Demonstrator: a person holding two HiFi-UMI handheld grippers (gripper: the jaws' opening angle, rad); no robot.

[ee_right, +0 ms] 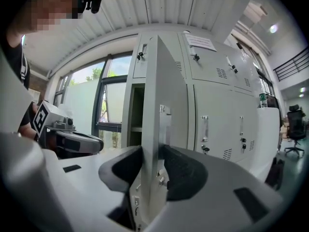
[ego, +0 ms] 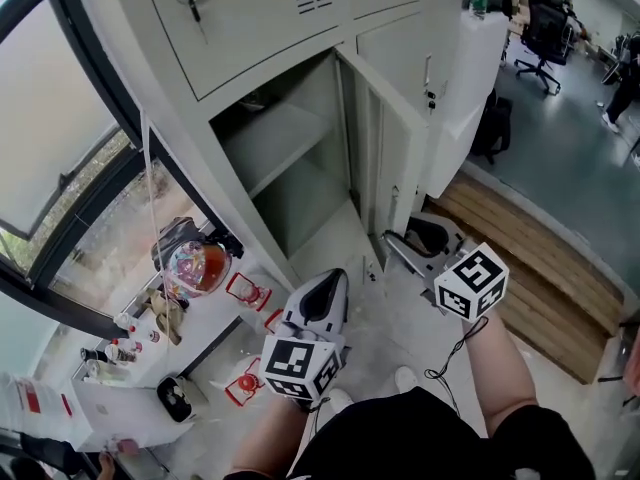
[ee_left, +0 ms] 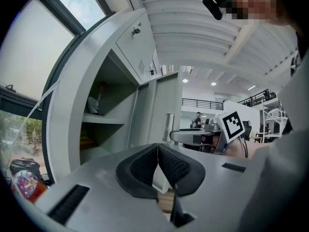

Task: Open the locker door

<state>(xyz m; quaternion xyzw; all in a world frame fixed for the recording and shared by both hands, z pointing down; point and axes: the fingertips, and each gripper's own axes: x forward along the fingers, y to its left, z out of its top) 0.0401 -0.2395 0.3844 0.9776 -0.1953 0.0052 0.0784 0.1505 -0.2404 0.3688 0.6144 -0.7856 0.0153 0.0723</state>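
Your right gripper (ee_right: 153, 164) has its jaws closed on the free edge of the locker door (ee_right: 157, 105) in the right gripper view. The panel stands upright between the dark pads, which meet both of its faces, and its lower end is cut off behind the gripper body. A latch plate (ee_right: 164, 124) on the door sits just above the pads, and the panel hides most of the locker's inside. In the left gripper view your left gripper (ee_left: 158, 161) has its jaws pressed together with nothing between them. The locker door (ee_left: 161, 105) stands swung out beyond the tips, and the right gripper shows at its far edge, partly covered by it. The shelf (ee_left: 99, 120) inside carries things too dim to name. In the head view the left gripper (ego: 325, 290) sits low in front of the open compartment, apart from the door (ego: 392, 158). The right gripper (ego: 400, 246) reaches the door's lower edge, where its tips are hard to make out.
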